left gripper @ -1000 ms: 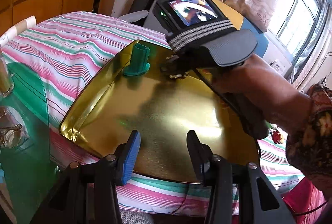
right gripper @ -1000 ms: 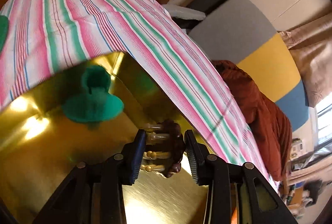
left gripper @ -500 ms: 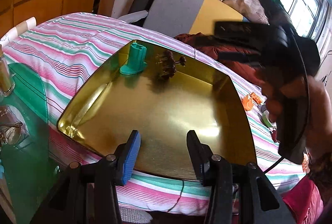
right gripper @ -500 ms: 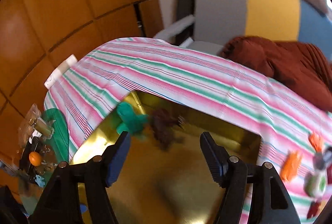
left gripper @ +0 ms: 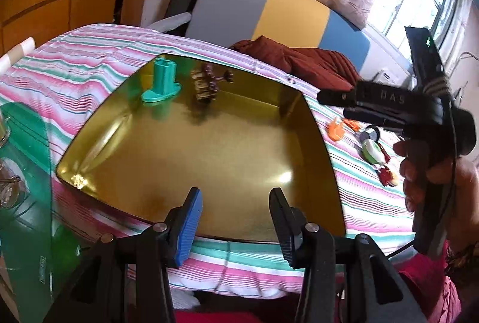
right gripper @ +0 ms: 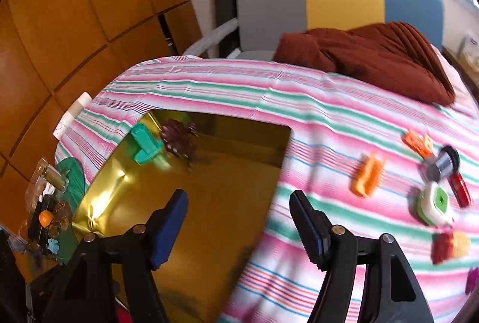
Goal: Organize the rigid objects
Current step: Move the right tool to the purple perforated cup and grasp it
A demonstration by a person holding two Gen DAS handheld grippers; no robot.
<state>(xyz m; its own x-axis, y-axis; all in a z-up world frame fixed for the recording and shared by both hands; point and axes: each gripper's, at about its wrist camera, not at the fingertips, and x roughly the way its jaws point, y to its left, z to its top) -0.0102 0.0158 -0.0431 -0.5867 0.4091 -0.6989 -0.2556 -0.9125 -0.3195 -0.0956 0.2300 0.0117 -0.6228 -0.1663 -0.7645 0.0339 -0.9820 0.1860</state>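
- Tray (left gripper: 239, 161) of gold metal lies on my striped bedspread (right gripper: 299, 101); the green piece (left gripper: 161, 80) and brown clip (left gripper: 206, 80) stand together at its far corner.
- My right tool (right gripper: 239, 221) is released, jaws just opened, nothing between them.
- My left tool (left gripper: 236, 221) hangs open over the tray's near edge.
- Small toys (right gripper: 368, 179) lie beside the tray.

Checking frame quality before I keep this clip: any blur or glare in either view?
Left wrist view: sharp, with bright glare spots on the gold tray. Right wrist view: motion blur smears the striped cloth and the orange toys; glare on the tray's left corner.
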